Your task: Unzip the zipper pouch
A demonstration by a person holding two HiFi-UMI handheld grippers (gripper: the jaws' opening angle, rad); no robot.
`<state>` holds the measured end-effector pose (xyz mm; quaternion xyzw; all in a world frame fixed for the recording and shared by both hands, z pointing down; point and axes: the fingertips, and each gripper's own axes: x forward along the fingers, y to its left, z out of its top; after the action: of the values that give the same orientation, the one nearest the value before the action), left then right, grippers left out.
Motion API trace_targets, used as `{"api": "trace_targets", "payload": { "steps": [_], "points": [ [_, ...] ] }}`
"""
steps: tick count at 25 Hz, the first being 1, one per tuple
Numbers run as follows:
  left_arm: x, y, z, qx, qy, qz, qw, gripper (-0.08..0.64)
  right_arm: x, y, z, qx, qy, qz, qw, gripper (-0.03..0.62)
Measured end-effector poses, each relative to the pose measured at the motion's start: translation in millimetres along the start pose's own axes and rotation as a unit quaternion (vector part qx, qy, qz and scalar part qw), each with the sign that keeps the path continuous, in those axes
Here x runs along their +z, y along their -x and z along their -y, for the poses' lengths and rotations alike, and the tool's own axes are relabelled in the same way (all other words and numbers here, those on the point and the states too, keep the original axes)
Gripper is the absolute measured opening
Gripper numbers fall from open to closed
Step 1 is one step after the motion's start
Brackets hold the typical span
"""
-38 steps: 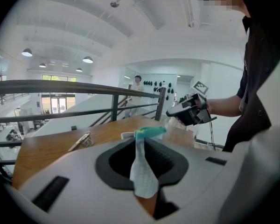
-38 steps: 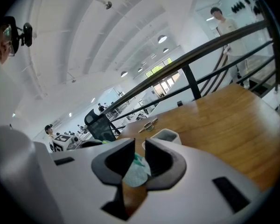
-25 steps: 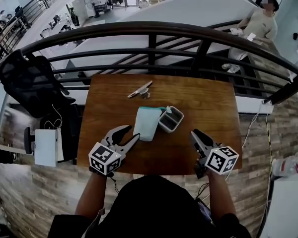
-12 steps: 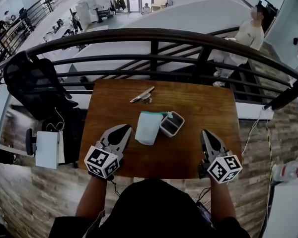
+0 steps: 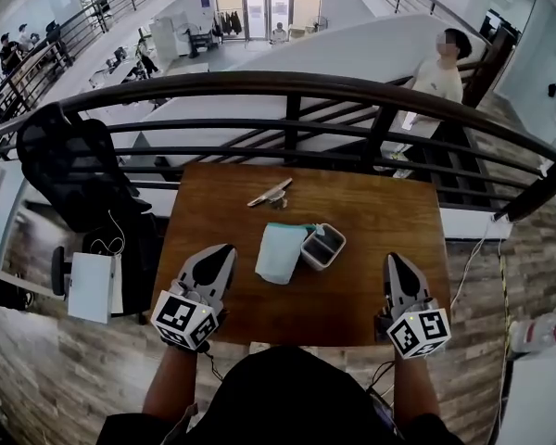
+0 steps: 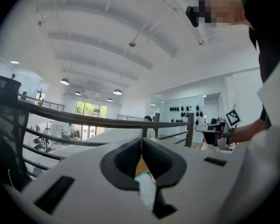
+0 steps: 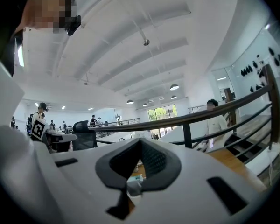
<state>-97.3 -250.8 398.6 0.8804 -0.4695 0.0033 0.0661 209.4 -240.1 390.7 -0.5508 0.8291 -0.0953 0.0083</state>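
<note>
The pale teal zipper pouch (image 5: 280, 253) lies flat in the middle of the brown wooden table (image 5: 371, 202), and a strip of it shows below the jaws in the left gripper view (image 6: 146, 187). My left gripper (image 5: 224, 248) hovers over the table's near left part, a short way left of the pouch. Its jaws have just been closing and now meet with nothing between them (image 6: 141, 141). My right gripper (image 5: 392, 260) hovers at the near right, farther from the pouch, shut and empty (image 7: 140, 141). Neither gripper touches the pouch.
A small grey open container (image 5: 322, 246) stands against the pouch's right side. A slim metal tool (image 5: 270, 193) lies farther back. A black railing (image 5: 287, 86) runs behind the table, and a black chair (image 5: 74, 165) stands at the left. A person (image 5: 440, 72) is beyond the railing.
Both grippers' jaws went from open to shut with nothing in them. Both grippers rose and turned to point straight across the table.
</note>
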Motion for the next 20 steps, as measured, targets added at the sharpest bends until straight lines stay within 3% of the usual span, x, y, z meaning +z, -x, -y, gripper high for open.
{"api": "trace_targets", "payload": {
  "steps": [10, 20],
  "points": [
    [7.7, -2.1, 12.5, 0.003, 0.022, 0.022, 0.9995, 0.017, -2.8, -0.5, -12.2, 0.017, -0.006, 0.004, 1.000, -0.006],
    [-1.6, -0.1, 10.3, 0.005, 0.025, 0.013, 0.9996, 0.017, -10.1, -1.0, -16.3, 0.030, -0.005, -0.007, 1.000, -0.006]
  ]
}}
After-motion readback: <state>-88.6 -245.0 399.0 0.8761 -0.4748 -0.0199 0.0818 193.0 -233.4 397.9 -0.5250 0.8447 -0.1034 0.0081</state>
